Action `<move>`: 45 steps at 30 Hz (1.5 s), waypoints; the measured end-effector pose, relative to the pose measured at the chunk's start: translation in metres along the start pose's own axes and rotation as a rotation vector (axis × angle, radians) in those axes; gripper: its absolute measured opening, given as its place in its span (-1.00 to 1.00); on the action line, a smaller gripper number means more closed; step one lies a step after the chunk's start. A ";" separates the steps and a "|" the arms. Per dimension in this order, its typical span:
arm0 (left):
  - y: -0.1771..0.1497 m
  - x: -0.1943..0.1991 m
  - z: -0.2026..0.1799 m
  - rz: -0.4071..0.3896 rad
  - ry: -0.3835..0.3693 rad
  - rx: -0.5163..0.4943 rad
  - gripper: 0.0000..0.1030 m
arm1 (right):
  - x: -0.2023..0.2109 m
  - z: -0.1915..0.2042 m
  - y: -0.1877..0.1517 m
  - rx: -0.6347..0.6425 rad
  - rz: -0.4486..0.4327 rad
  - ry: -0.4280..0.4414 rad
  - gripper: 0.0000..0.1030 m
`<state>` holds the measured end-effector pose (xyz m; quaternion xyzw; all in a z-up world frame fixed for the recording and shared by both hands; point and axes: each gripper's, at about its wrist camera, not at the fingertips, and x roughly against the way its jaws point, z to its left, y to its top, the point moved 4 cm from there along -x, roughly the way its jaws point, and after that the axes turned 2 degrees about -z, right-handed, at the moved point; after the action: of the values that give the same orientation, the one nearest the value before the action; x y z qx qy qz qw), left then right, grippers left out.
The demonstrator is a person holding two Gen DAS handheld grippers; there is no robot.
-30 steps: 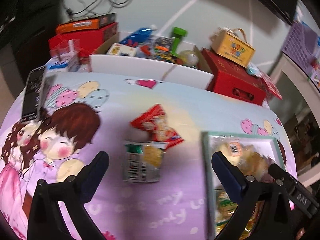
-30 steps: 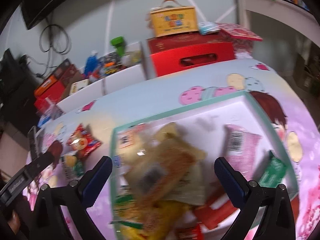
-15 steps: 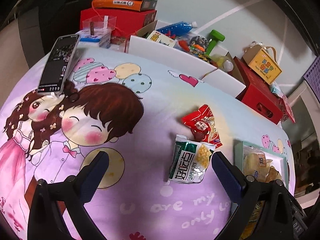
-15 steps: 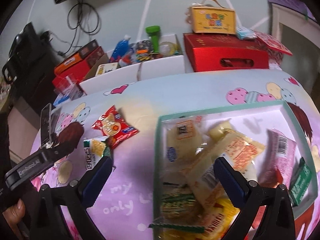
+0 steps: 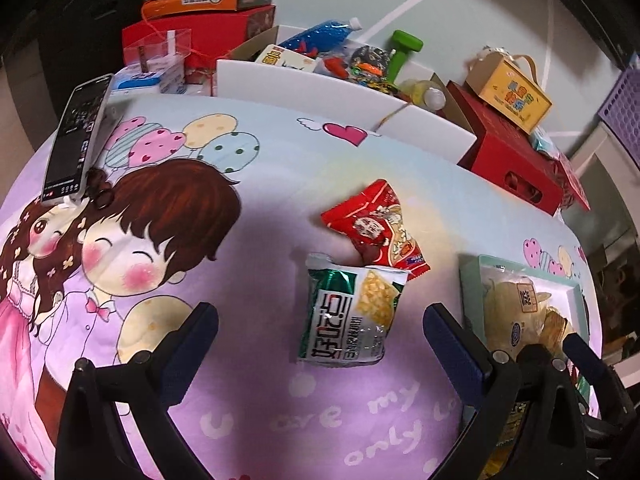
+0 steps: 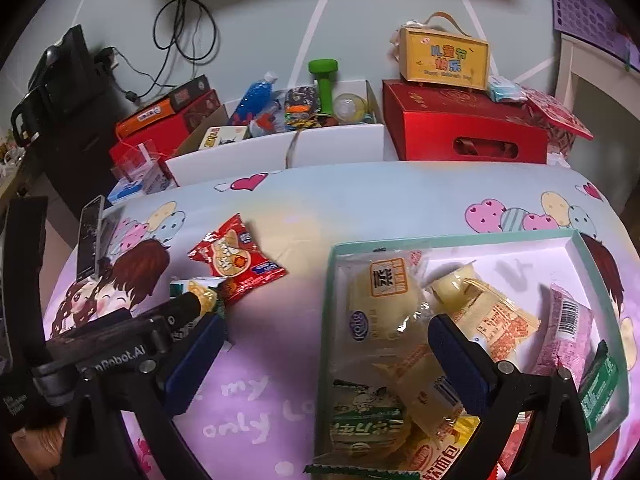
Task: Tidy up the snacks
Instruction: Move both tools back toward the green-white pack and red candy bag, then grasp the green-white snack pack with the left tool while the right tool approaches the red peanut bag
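Both grippers' jaws wide apart, empty, above green snack packet (image 5: 352, 312).

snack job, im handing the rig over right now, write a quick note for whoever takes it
Left gripper: open, empty, hovering just above the green-and-white snack packet.
Right gripper: open, empty, over the near left part of the tray.
Still loose on the tablecloth: the green-and-white packet and the red snack packet, overlapping at one corner, left of the tray.
Done, as it looks: several wrapped snacks already lie piled in the tray.
Left to do, probably: pick up the two loose packets and put them with the rest.
A phone lies at the cloth's far left edge; leave it.
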<state>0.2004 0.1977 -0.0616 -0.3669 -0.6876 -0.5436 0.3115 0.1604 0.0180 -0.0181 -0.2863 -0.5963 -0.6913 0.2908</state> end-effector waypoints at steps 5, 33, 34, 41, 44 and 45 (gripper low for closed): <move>-0.004 -0.010 -0.005 0.025 0.000 -0.020 0.98 | 0.000 -0.007 0.000 -0.017 0.001 -0.004 1.00; 0.003 -0.012 0.011 0.020 -0.039 -0.001 -0.02 | -0.007 0.000 -0.003 0.007 0.014 -0.040 1.00; 0.004 -0.011 0.012 0.016 -0.042 0.003 -0.03 | -0.007 0.001 -0.004 0.011 0.014 -0.042 1.00; 0.014 -0.005 0.028 -0.016 -0.061 0.042 -0.03 | -0.011 0.013 -0.004 0.026 0.023 -0.022 0.98; 0.016 -0.005 0.035 -0.021 -0.064 0.057 -0.03 | -0.013 0.022 0.000 0.040 0.024 -0.015 0.94; 0.017 -0.005 0.038 -0.023 -0.065 0.062 -0.03 | -0.013 0.025 0.003 0.045 0.023 -0.009 0.94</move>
<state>0.2165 0.2362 -0.0651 -0.3667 -0.7180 -0.5135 0.2938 0.1725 0.0437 -0.0232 -0.2895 -0.6096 -0.6730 0.3026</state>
